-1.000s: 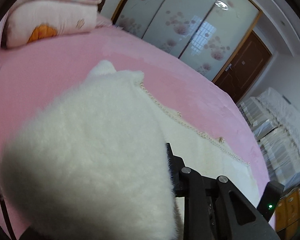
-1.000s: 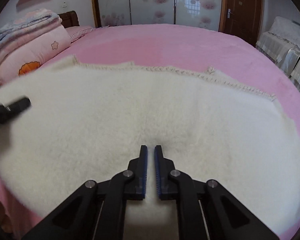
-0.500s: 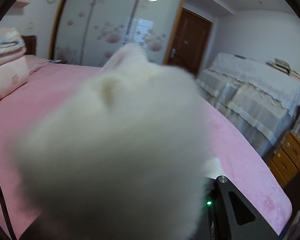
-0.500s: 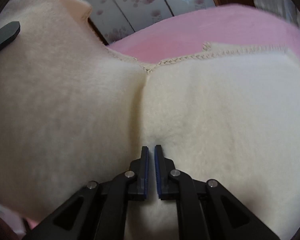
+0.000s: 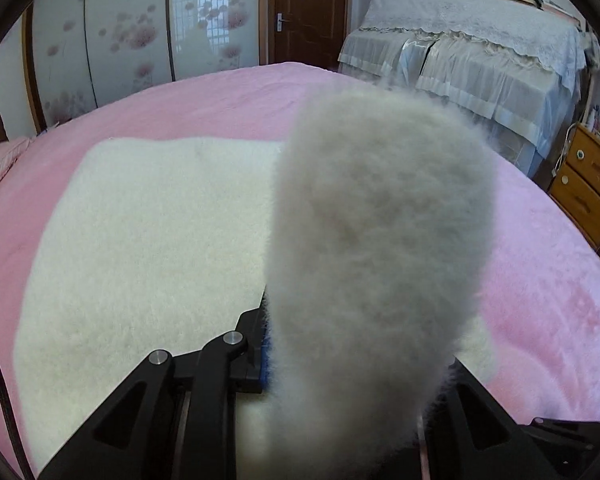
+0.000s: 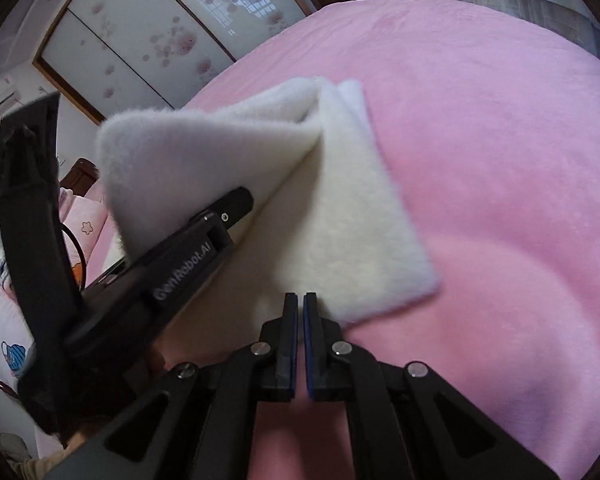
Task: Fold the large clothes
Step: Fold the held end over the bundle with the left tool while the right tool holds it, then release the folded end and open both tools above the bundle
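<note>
A white fleece garment [image 5: 148,240] lies folded on the pink bed [image 5: 540,300]. My left gripper [image 5: 352,320] is shut on a thick flap of it [image 5: 380,232], which stands up and hides the right finger; only the left finger [image 5: 252,336] shows. In the right wrist view the left gripper [image 6: 236,200] comes in from the left, holding that lifted flap [image 6: 188,160] above the flat part of the garment [image 6: 340,232]. My right gripper [image 6: 301,300] sits at the garment's near edge. Its jaws are closing, almost together, with nothing seen between them.
Pink bedding [image 6: 84,224] is piled at the head of the bed. Beyond the bed are sliding wardrobe doors [image 5: 140,40], a brown door [image 5: 308,8], lace-covered furniture [image 5: 480,48] and a wooden drawer cabinet [image 5: 584,184]. Bare pink bed [image 6: 500,160] lies to the garment's right.
The left gripper has carried the fleece flap across the garment, which now lies folded and narrower. The right gripper has slid to the garment's near edge and its jaws have narrowed.
</note>
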`<state>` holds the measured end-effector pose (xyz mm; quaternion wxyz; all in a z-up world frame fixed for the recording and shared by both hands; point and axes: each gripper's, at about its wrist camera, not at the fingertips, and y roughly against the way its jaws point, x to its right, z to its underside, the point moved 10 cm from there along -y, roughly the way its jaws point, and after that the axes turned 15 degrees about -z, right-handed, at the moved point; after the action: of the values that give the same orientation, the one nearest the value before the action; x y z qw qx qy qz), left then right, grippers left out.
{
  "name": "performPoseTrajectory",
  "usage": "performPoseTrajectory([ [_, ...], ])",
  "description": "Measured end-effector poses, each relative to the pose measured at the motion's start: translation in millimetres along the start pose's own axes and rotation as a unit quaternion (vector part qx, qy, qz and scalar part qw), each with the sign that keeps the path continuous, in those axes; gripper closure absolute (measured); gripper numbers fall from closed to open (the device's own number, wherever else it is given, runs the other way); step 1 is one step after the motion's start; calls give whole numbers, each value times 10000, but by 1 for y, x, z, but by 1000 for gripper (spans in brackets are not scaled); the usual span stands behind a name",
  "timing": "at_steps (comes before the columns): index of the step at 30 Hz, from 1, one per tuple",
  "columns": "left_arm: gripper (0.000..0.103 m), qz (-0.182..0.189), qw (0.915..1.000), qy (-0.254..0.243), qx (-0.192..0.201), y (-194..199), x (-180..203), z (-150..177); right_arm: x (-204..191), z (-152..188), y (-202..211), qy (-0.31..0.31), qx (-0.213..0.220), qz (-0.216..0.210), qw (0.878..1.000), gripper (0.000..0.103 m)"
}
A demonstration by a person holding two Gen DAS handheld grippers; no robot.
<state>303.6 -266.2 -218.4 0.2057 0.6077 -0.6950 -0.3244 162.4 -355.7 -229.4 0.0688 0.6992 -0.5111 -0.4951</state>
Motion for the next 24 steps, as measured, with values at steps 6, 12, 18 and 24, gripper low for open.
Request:
performPoseTrajectory([
  [6,82,276,9981,285,475,43,-3,-30,4,-2,10,93,85,49,9999,101],
  [12,82,301,9990,-172,278,25,34,-9,17,-9,21,91,295,240,9992,101],
  [18,31,684,9969,-380,-39,27,47,0,30,-14,32,-52,346,545,9979,98],
  [24,28,1453,9888,-163,-301,83,25,-9,26,-18,49,24,356,638,9973,97],
])
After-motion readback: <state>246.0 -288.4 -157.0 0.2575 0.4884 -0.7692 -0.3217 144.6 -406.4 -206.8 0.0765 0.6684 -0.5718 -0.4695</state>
